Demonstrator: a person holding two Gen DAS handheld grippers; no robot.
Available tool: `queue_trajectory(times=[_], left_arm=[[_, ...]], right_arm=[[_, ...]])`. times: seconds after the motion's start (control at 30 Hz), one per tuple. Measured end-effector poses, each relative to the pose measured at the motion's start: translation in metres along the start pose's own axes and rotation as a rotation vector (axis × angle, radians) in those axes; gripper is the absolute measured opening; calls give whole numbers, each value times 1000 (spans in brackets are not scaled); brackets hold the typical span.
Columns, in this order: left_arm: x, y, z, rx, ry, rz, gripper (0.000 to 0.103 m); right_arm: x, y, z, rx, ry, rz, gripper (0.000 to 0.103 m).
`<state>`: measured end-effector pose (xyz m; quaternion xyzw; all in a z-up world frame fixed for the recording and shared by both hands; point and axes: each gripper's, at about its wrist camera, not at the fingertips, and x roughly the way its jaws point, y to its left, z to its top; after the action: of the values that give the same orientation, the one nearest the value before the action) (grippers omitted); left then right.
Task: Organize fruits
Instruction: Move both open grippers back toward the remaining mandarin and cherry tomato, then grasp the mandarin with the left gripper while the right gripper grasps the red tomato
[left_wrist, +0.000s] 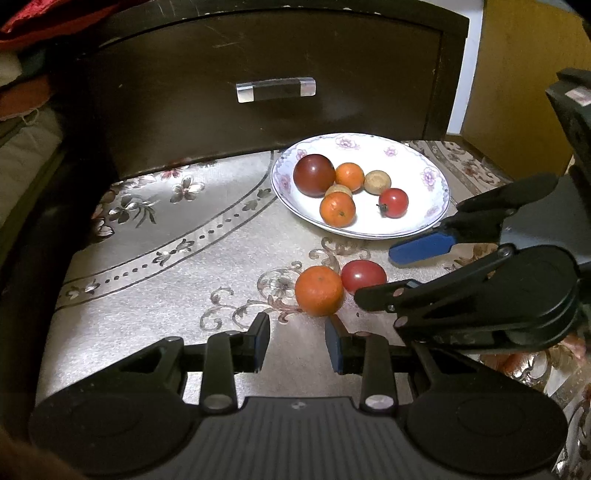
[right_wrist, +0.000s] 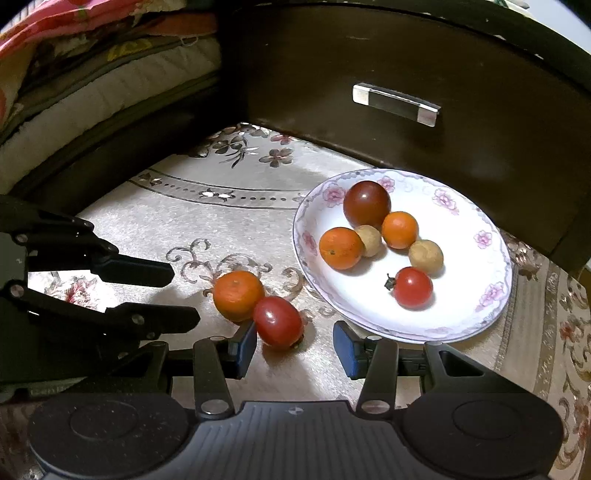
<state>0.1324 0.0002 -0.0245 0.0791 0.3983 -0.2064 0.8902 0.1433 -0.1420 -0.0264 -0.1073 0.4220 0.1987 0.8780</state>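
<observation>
The plate (right_wrist: 491, 295) was white with pink flowers; on it lay orange, red, tan and dark maroon fruit. The cloth (left_wrist: 166, 266) was cream, floral-scrolled. The drawer front (left_wrist: 221, 92) was dark brown.

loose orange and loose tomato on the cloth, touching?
Touching. The right wrist view shows the tomato overlapping the orange with no gap; the left wrist view agrees.

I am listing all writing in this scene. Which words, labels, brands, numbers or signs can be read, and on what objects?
No readable text in either view.
Label on the dark device at the right edge: too blurred to read.
The plate carries only a flower pattern, no words.
</observation>
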Motion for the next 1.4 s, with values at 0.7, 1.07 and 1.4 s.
queue_trajectory(times=[0.7, 1.07, 1.4], left_arm=[[5, 1, -1, 19, 16, -8, 38], [10, 0, -2, 35, 21, -9, 38], [15, -3, 0, 47, 21, -14, 38]], right_arm=[[11, 8, 0, -49, 34, 8, 24], [5, 4, -4, -53, 37, -12, 24], [1, -3, -9, -49, 39, -26, 24]])
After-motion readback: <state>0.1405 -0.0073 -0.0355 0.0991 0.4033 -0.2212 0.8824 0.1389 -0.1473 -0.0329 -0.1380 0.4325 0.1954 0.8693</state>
